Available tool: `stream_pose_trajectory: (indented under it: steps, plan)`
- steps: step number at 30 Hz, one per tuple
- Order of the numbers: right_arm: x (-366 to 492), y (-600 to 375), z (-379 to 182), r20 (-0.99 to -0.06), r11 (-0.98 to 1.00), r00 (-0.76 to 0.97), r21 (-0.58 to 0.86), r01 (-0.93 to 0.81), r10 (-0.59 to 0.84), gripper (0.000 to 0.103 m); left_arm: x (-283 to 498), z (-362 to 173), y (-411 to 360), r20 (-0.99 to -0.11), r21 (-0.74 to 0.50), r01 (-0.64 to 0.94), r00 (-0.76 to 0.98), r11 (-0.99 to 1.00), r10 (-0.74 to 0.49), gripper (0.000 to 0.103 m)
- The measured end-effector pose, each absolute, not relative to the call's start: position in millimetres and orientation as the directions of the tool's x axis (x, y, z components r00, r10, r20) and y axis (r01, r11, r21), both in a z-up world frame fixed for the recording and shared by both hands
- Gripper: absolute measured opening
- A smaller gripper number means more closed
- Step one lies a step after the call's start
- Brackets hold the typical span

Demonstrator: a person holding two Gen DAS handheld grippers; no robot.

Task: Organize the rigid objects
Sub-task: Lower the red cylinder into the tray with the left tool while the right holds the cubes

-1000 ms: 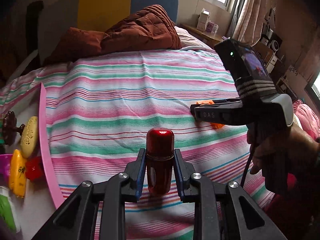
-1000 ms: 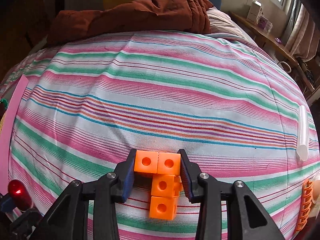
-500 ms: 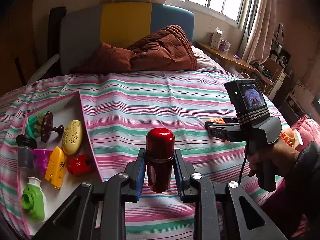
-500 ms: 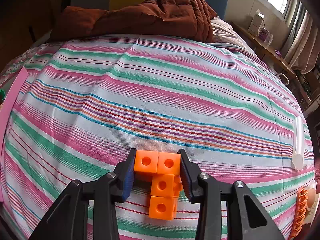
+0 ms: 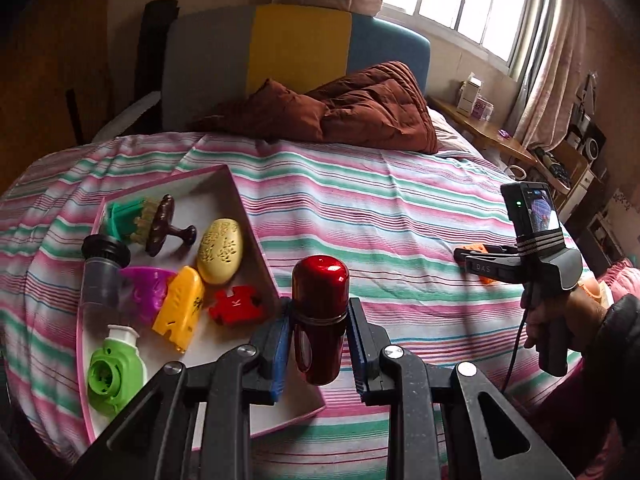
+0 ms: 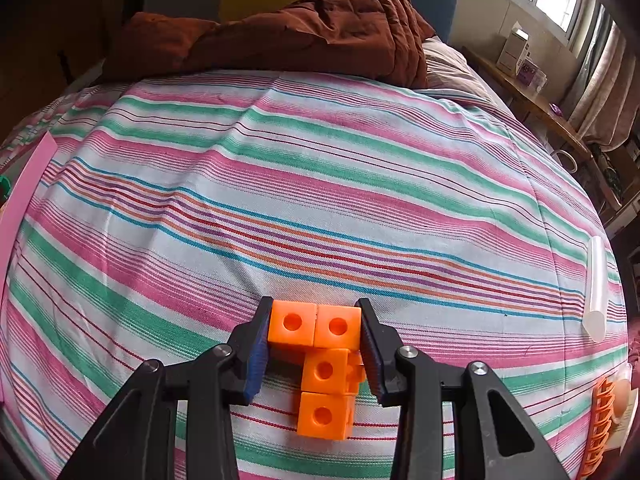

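- The left tool is clamped on a red capsule; the capsule stands upright between the two blue pads, its domed top above them; it hangs over the near right edge of a pink tray on the striped bed.
- The tray holds a cream oval, a yellow piece, a red puzzle piece, a purple piece, a green part with a white neck, a clear tube with a black cap, a brown knob and a teal comb-like piece; the yellow piece lies between the purple piece and the red one; the oval lies just beyond the yellow piece.
- The right tool is closed on an orange block cluster; its pads press the two top cubes from either side; two more cubes hang below, toward the right pad; the cluster is over the bed, well apart from the tray edge at the far left.
- A translucent stick lies on the bed at the right; an orange comb-like piece sits at the lower right edge.
- A brown quilt is heaped at the head of the bed.
- In the left view, the right tool appears off to the right, held in a hand.
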State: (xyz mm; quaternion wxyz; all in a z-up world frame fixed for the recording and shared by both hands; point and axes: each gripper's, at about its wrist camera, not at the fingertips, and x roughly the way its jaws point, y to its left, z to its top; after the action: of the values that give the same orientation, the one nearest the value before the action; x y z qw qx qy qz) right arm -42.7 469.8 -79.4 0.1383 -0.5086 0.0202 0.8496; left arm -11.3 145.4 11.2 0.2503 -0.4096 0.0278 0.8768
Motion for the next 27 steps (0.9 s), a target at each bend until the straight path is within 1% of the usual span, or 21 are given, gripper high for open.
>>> stream_pose_trajectory:
  steps: [3,6,15,19,24,27]
  plan:
    - [-43,469,-80,-0.870,-0.961,-0.444,-0.111,-0.253,0.217,0.040,-19,4,121,-0.745,-0.167,-0.421,-0.538,-0.891,0.394,0.026]
    - [-44,468,-79,-0.869,-0.961,-0.442,-0.118,-0.251,0.222,0.040,-31,-10,96,-0.773,-0.204,-0.370,-0.507,-0.906,0.381,0.026]
    - [-44,465,-78,-0.870,-0.961,-0.438,-0.123,-0.248,0.225,0.040,-45,-39,66,-0.817,-0.174,-0.293,-0.490,-0.940,0.303,0.027]
    - [-45,464,-79,-0.870,-0.961,-0.438,-0.125,-0.246,0.225,0.040,-45,-36,62,-0.806,-0.161,-0.273,-0.518,-0.948,0.286,0.035]
    - [-46,462,-79,-0.872,-0.959,-0.431,-0.128,-0.252,0.230,0.040,-41,-28,64,-0.787,-0.098,-0.273,-0.567,-0.957,0.242,0.036]
    - [-50,461,-78,-0.887,-0.955,-0.401,-0.127,-0.268,0.231,0.040,-38,-20,64,-0.773,-0.088,-0.266,-0.590,-0.960,0.235,0.045]
